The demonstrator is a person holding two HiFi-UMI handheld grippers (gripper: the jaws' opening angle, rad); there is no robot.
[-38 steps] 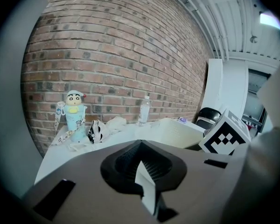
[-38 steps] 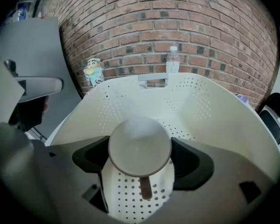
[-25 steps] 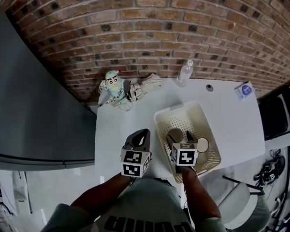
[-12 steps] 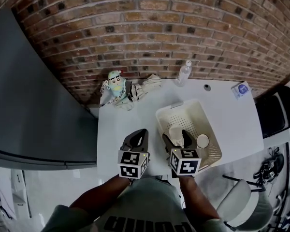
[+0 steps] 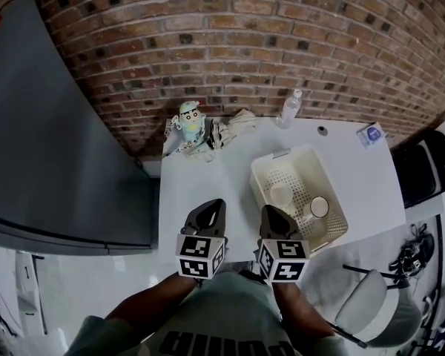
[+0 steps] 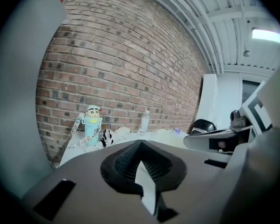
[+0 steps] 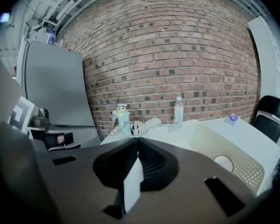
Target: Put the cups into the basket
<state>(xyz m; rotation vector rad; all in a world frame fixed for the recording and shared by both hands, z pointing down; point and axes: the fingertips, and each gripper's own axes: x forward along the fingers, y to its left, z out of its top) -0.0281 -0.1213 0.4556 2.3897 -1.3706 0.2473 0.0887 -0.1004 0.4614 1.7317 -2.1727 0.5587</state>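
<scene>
- Right hand-held gripper (image 5: 270, 211): a second ago it stood wide open, down inside the basket (image 5: 305, 151). Now it is drawn back toward the person, clear of the rim, and its jaws have just been closing. They meet with nothing between them.
- And the cups?
- Two cups (image 5: 283, 195) sit in the basket, apart from each other, neither touched. I see none left on the worktop (image 5: 200, 188). My judgement is that the last one is delivered and the task looks complete.
- The left hand-held gripper (image 5: 216, 205)?
- Closed as well, empty, hovering beside the right one over the near edge.
- Do the views agree?
- Only the head view shows both cups. The right gripper view confirms the pressed jaws but catches just one cup (image 7: 223, 163) behind the basket wall. The left gripper view shows no cup at all.
</scene>
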